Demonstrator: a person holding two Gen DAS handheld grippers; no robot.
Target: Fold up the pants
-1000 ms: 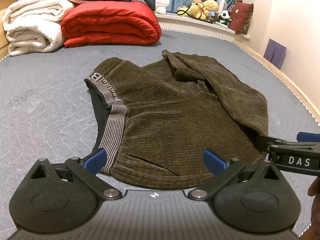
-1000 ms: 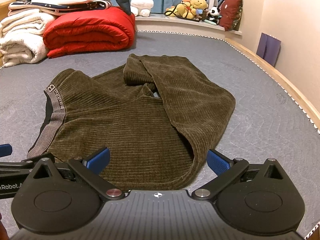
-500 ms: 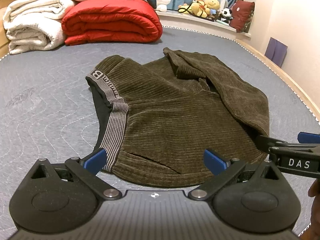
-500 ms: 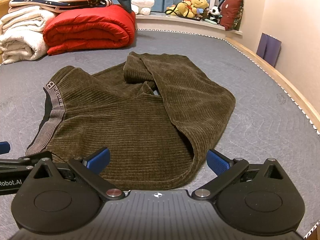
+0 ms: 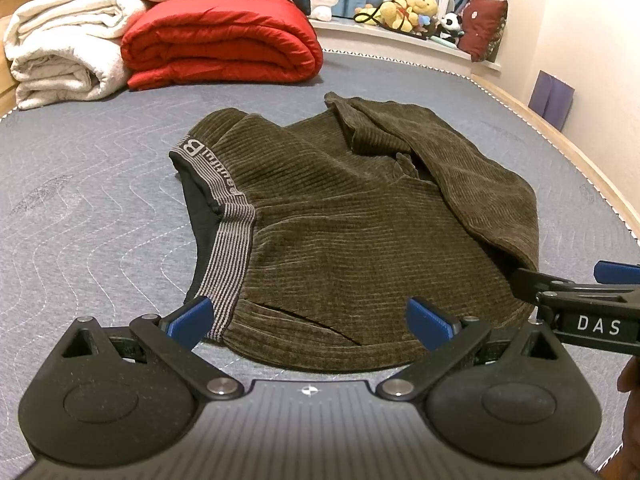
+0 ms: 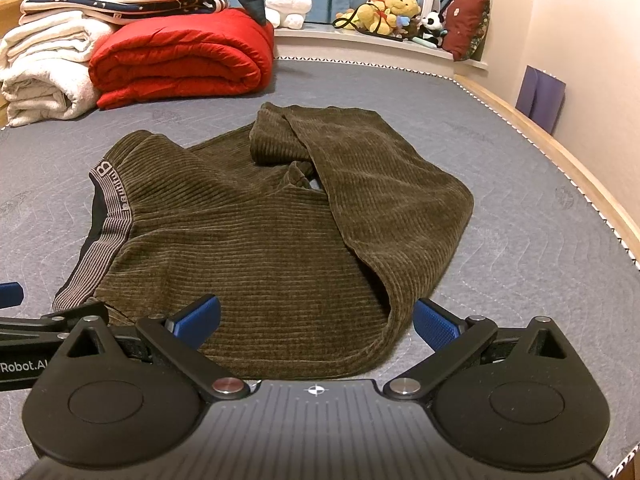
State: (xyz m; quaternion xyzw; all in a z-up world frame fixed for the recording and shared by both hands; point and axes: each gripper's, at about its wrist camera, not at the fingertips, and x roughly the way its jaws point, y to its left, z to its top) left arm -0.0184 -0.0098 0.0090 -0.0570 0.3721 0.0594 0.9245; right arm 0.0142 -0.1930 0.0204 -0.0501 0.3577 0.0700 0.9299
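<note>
**Left wrist and right wrist views: both grippers poised at the near hem of the pants**

Left wrist view shows the olive corduroy pants (image 5: 352,232) lying on the grey mattress (image 5: 80,208), roughly mid-surface, already doubled so that the legs are laid back over the seat. The left gripper (image 5: 308,322) hangs with its 2 blue pads spread wide apart, holding nothing, just over the near edge of the fabric beside the striped waistband (image 5: 230,248). That position reads as a set-up for pinching the near waistband corner, which the next fold probably needs.

The right gripper (image 6: 316,320) sits likewise with its fingers wide open and empty, facing the near edge where the folded-over leg (image 6: 384,200) forms a loose lip. Placing 1 tool at each near corner would let both corners rise together and keep the fold square.

Only the left view shows the dark inner lining of the waist opening and a slit-like pocket edge near the hem. Only the right view shows the small gap at the crotch where grey mattress peeks through, and the full outer curve of the folded leg toward the right edge. A red quilt (image 6: 180,64) and white towels (image 5: 64,52) are stacked at the far left corner, well apart from the work.
</note>
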